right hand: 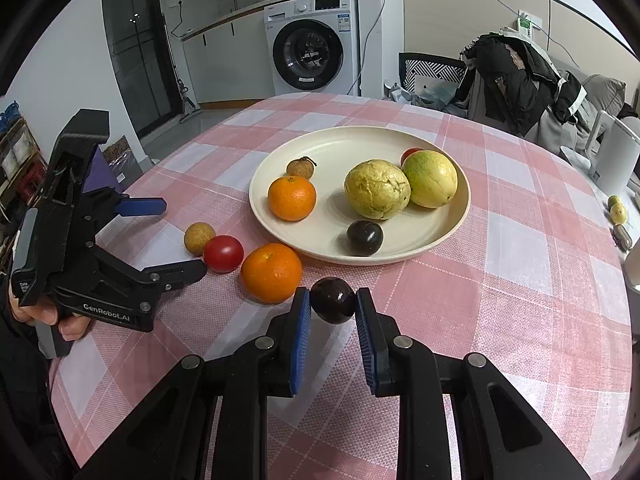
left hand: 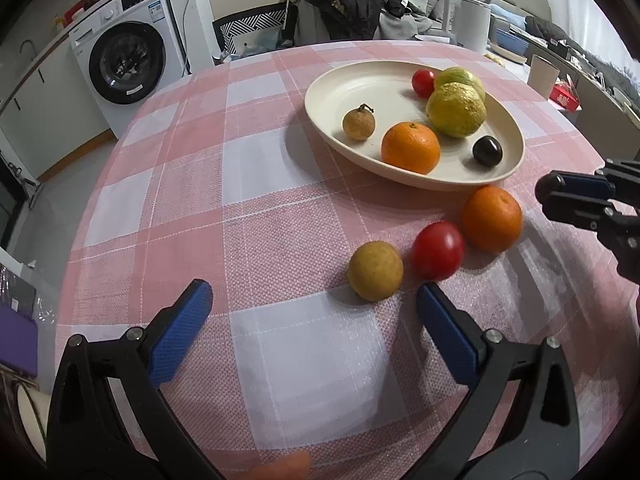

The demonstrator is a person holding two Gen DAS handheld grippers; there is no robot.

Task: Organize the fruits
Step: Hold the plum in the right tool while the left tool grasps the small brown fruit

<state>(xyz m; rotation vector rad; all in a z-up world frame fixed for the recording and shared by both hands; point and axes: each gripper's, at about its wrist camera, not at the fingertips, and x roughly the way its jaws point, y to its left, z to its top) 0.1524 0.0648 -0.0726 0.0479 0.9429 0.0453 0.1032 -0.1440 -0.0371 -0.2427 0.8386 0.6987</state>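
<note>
A cream plate holds an orange, two yellow-green fruits, a small brown fruit, a red tomato and a dark plum. On the cloth beside it lie an orange, a red tomato and a brown fruit. My left gripper is open, just short of the brown fruit. My right gripper is shut on a dark plum near the plate's front rim.
The round table has a pink checked cloth. A white kettle and a cup stand at its far side. A chair with dark clothes and a washing machine stand beyond.
</note>
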